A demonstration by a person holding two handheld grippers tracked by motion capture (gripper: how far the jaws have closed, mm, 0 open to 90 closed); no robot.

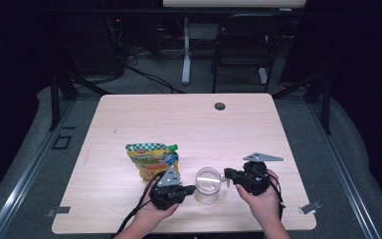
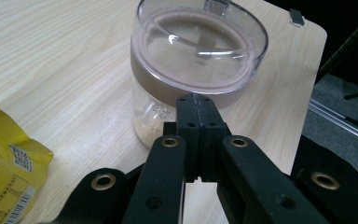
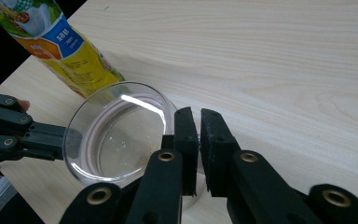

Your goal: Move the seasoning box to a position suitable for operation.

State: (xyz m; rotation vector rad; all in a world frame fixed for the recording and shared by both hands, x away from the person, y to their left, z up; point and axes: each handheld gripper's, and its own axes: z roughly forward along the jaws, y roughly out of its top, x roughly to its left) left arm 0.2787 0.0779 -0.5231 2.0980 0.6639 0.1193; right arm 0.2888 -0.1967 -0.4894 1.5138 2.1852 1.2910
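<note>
Both grippers, left [image 1: 191, 189] and right [image 1: 227, 175], flank the clear lidded jar [image 1: 208, 185] near the worktop's [image 1: 189, 119] front edge, jaws fully closed and empty, so one careless nudge could topple it.

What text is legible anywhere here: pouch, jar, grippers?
Yellow pouch: coloured label print and a barcode panel, all too small and blurred to read.
Clear jar: no text.
Left gripper and right gripper: no markings.
Table: no text.
</note>
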